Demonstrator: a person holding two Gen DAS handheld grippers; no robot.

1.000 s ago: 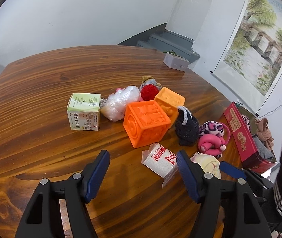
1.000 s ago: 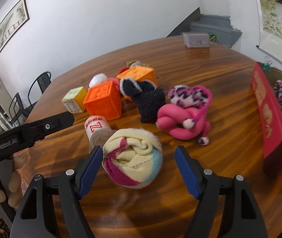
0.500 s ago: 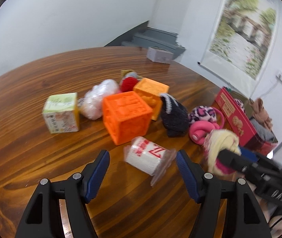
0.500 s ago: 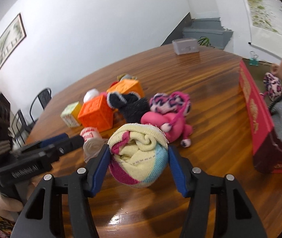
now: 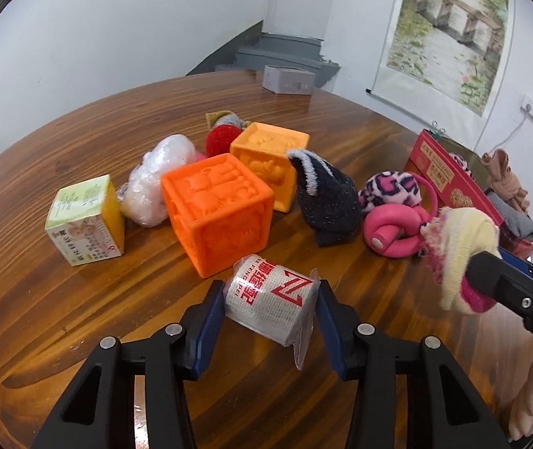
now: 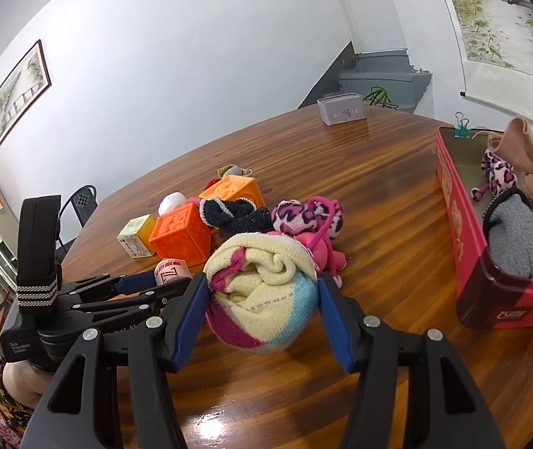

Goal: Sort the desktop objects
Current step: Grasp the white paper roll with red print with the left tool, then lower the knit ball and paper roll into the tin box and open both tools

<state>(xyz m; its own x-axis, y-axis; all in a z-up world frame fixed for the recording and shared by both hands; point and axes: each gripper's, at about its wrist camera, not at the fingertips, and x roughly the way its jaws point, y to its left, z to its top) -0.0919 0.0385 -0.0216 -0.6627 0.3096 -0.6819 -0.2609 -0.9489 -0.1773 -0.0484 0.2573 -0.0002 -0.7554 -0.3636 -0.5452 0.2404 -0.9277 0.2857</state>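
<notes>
My left gripper (image 5: pixel 271 308) is shut on a white wrapped roll with red print (image 5: pixel 272 299) at the table's near side. My right gripper (image 6: pixel 262 301) is shut on a rolled yellow, pink and blue sock (image 6: pixel 262 299) and holds it above the table; the sock also shows in the left wrist view (image 5: pixel 457 247). A red box (image 6: pixel 468 232) at the right holds grey, tan and leopard socks. A pile on the table has two orange cubes (image 5: pixel 218 209), a black sock (image 5: pixel 326 202), a pink and leopard sock (image 5: pixel 393 224) and a small green-yellow carton (image 5: pixel 87 220).
A plastic-wrapped white bundle (image 5: pixel 158 172) and a red ball (image 5: pixel 223 138) lie behind the cubes. A grey box (image 5: pixel 287 79) stands at the table's far edge. A black chair (image 6: pixel 81 202) stands beyond the table's left side.
My left gripper moved forward and closed on the white roll. My right gripper closed on the rolled sock and lifted it, turning toward the red box.
</notes>
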